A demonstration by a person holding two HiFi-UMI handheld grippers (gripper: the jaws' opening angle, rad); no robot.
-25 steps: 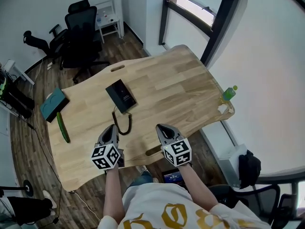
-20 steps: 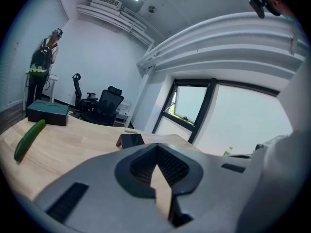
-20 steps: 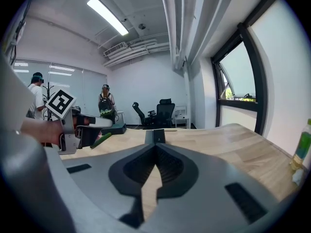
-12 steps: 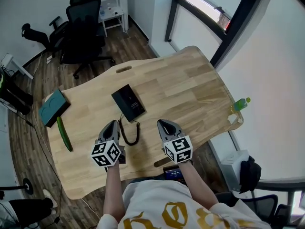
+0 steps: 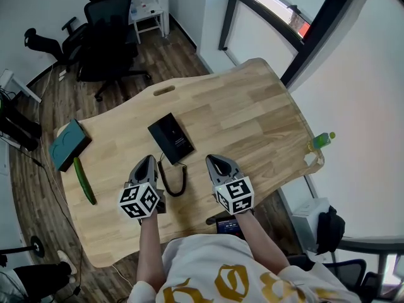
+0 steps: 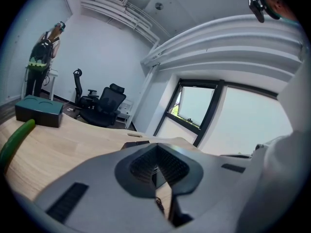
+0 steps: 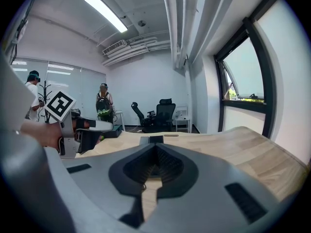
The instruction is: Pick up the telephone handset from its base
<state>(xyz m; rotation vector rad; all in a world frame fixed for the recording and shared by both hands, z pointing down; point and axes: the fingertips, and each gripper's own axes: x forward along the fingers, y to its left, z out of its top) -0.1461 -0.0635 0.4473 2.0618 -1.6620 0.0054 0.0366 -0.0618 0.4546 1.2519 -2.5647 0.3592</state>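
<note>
Telephone handset (image 5: 165, 136) rests on its base on the wooden table (image 5: 252, 115), just ahead of both grippers. Left gripper (image 5: 149, 160) and right gripper (image 5: 211, 160) are pressed together, empty. Advancing unspread risks shoving the phone or snagging the coiled cord (image 5: 172, 180).

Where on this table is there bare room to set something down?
Widest bare patch: the table between the telephone and the green bottle. A narrower strip lies beyond the telephone, toward the far edge. Crowded: the left end, with teal box and cucumber, and the coiled cord between left tool and right tool.
</note>
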